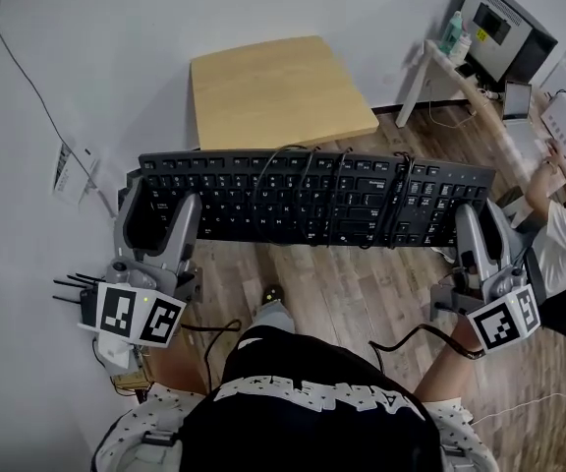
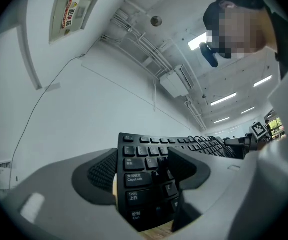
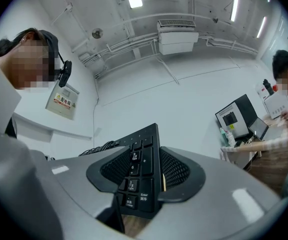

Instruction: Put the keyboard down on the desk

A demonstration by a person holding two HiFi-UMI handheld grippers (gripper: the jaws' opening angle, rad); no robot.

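While my left tool (image 1: 157, 209) and right tool (image 1: 477, 226) pinch its ends, keyboard (image 1: 312, 197) hangs level, apparently short of desk (image 1: 273, 91); I'd advance, then lower both ends together, minding the wrapped cable (image 1: 402, 200).

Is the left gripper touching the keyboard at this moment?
Touching. The left gripper view shows the left gripper with both jaws closed on the keyboard at its left end, one on each face, with no gap.
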